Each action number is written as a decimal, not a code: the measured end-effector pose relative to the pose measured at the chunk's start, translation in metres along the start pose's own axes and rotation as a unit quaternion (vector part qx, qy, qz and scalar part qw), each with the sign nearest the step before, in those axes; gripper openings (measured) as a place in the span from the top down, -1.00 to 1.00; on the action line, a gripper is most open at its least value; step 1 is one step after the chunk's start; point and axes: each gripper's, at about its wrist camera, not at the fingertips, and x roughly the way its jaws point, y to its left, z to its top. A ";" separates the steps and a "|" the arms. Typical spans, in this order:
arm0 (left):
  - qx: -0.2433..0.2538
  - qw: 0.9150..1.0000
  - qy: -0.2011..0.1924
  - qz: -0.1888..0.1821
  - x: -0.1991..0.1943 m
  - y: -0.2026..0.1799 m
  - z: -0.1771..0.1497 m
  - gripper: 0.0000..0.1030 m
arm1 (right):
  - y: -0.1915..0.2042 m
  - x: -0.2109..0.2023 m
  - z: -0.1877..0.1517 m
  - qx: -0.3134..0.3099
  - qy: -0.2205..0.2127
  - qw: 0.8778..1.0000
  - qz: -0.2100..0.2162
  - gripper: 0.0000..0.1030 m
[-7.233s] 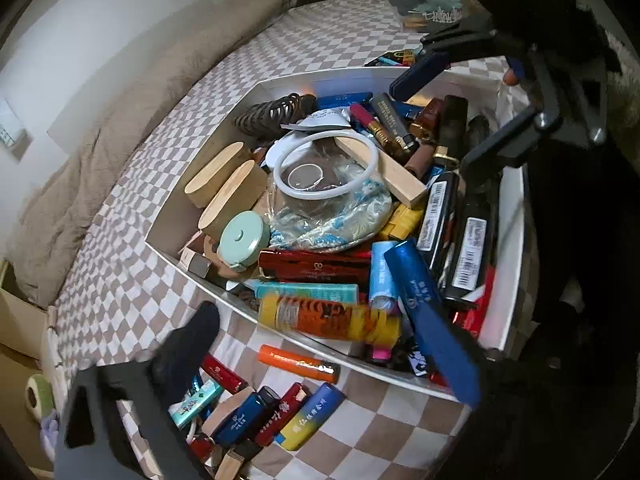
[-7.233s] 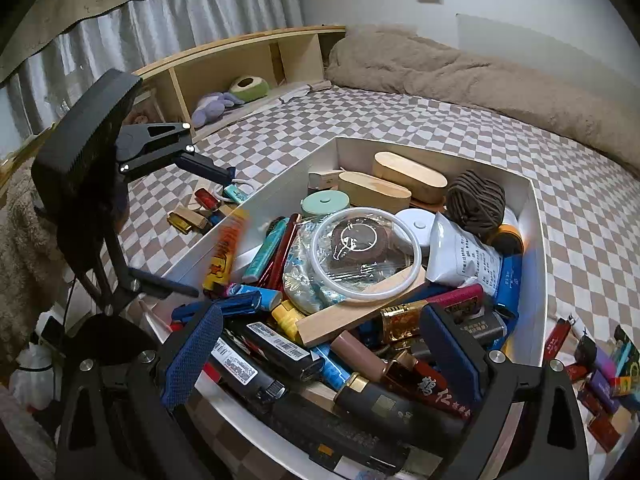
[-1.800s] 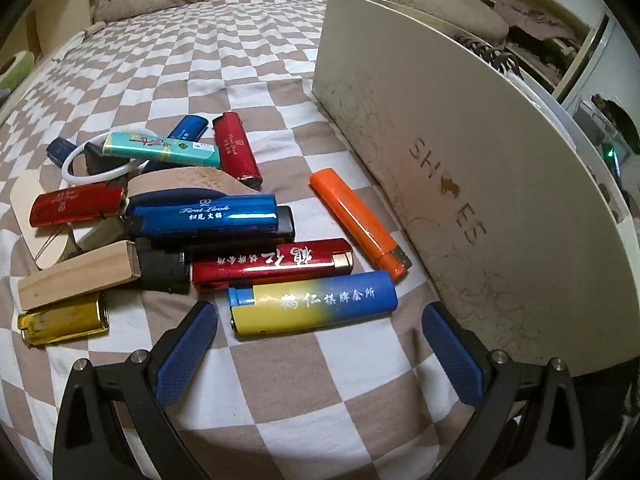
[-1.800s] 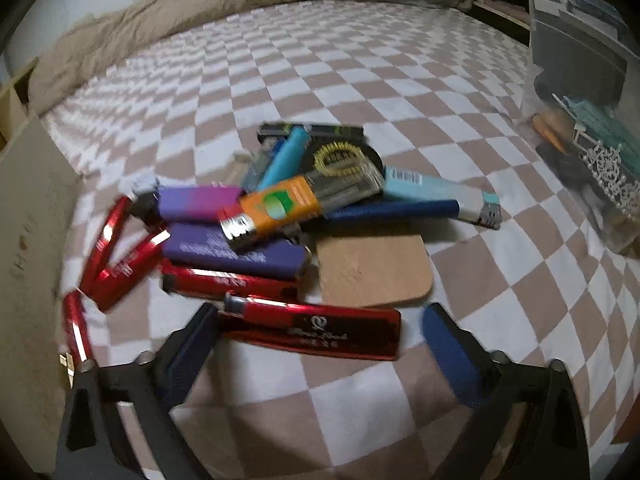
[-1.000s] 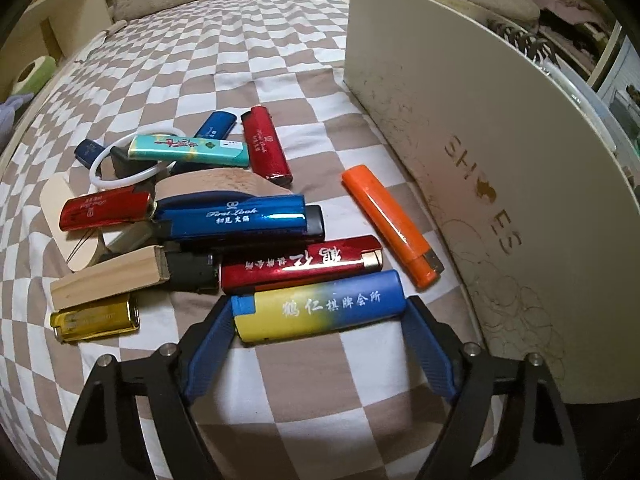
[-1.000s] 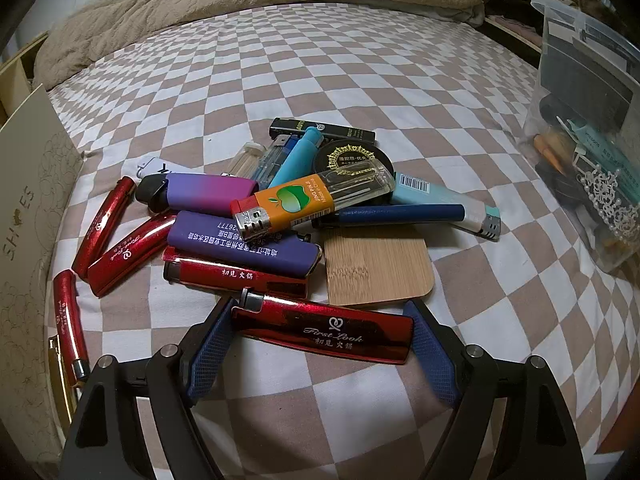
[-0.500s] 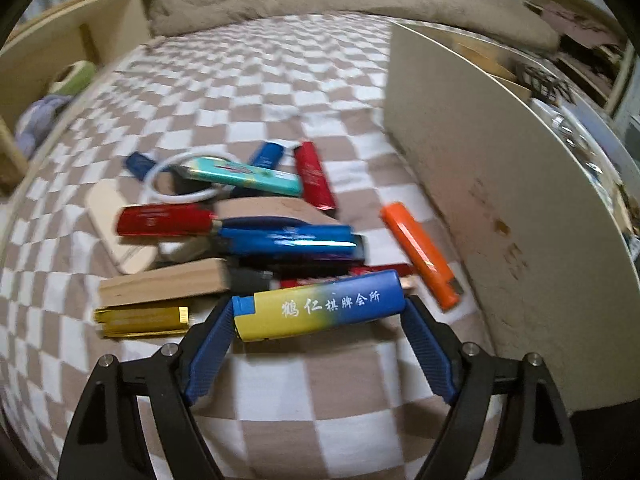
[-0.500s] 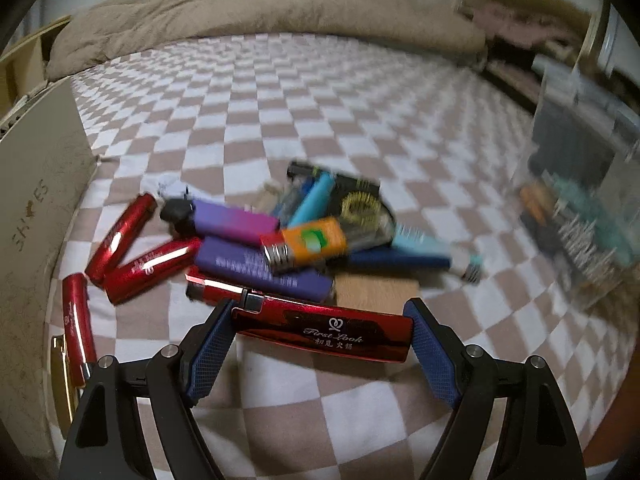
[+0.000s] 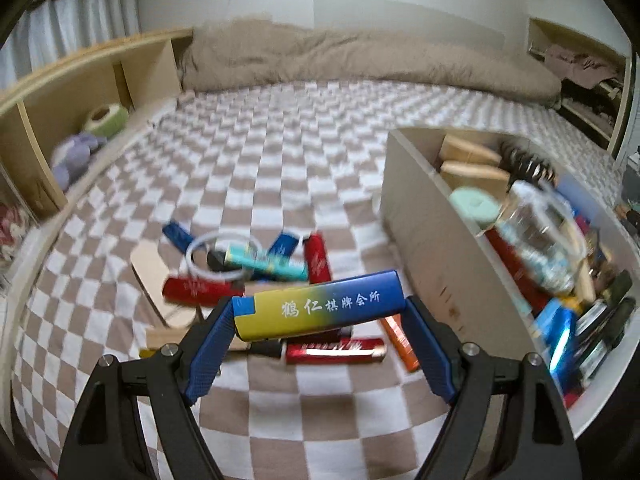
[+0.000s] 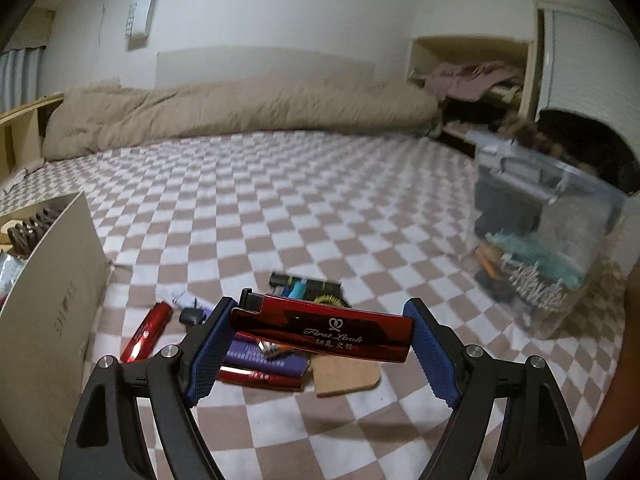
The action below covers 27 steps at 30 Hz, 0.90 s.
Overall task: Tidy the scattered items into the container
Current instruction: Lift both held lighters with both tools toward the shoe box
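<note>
The yellow-and-blue lighter (image 9: 318,306) is held crosswise, end to end, between the blue pads of the left tool (image 9: 318,340), which is clamped on it. It is lifted clear of the bed (image 9: 280,152), above the loose pile of lighters (image 9: 256,272) lying on the checked cover. The box (image 9: 424,240), already heavily loaded, stands to the right of this tool with its near wall just beside the pile.

The red lighter (image 10: 322,330) is likewise gripped end to end by the right tool (image 10: 322,344), which is closed on it. It hangs above a second pile (image 10: 264,360) of lighters with a wooden piece (image 10: 346,378) beside them. In the right wrist view the box wall (image 10: 52,280) sits at the left edge, well apart from the held lighter. A clear plastic bin (image 10: 548,240) stands to the right; it appears not to be the target.

Assessment: the step in hand is carrying both lighters to the box. Each grip bears only on the short end faces, so a slip or rotation is possible. Recommend keeping both tools firmly closed and level, raising them above the box rim before crossing it, and releasing low over a gap in the contents. The box looks nearly full; a drop from height could bounce an item back out. The two tools should approach from opposite sides to avoid collision.
</note>
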 end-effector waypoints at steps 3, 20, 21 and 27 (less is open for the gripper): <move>0.010 1.000 -0.025 0.000 -0.014 -0.013 0.011 -0.62 | 0.006 -0.009 0.004 -0.006 -0.021 1.000 0.003 -0.63; 0.000 0.996 -0.094 -0.006 -0.055 -0.066 0.052 -0.62 | 0.036 -0.060 0.020 -0.046 -0.109 0.991 0.056 -0.63; 0.001 0.995 -0.097 -0.006 -0.057 -0.070 0.054 -0.62 | 0.038 -0.062 0.020 -0.044 -0.112 0.991 0.061 -0.63; 0.008 0.994 -0.108 -0.017 -0.062 -0.093 0.065 -0.62 | 0.044 -0.077 0.027 -0.029 -0.123 0.986 0.111 -0.63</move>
